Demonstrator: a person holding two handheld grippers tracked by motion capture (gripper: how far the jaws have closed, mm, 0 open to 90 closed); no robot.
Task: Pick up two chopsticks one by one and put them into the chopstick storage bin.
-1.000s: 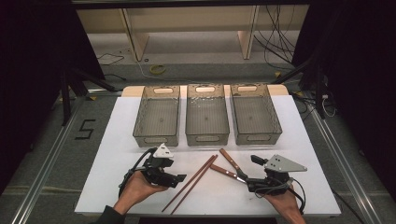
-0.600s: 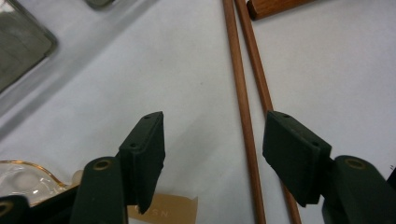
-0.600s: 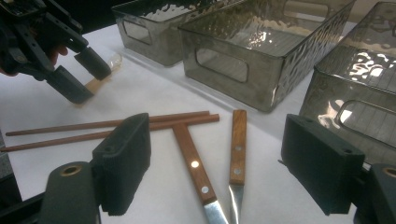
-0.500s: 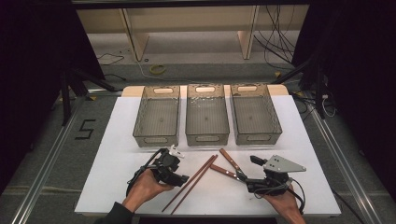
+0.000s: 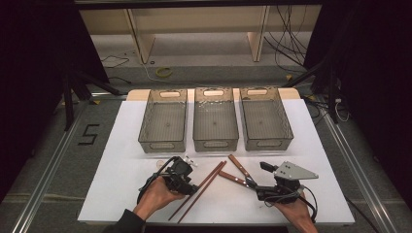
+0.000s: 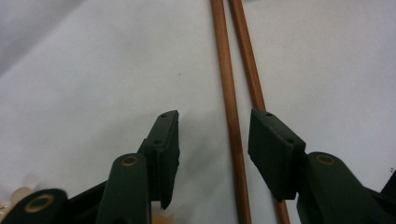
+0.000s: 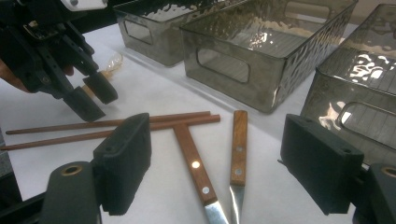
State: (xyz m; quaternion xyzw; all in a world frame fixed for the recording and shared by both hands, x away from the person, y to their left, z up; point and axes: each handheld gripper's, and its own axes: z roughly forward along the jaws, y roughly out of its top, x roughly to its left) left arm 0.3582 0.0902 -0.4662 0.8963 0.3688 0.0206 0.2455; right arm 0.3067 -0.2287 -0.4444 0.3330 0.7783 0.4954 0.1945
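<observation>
Closing left tool (image 6: 214,154) jaws round chopsticks (image 6: 229,93), shifted right, right tool (image 5: 265,175) unmoved

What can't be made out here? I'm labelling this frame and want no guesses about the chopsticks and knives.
- Chopsticks: left gripper view, both ends cut off by the frame edges; the right finger hides part of one.
- Knives: right gripper view, blades cut off by the bottom edge.
- Small pale thing beside the left gripper: high view, too small to identify.
</observation>
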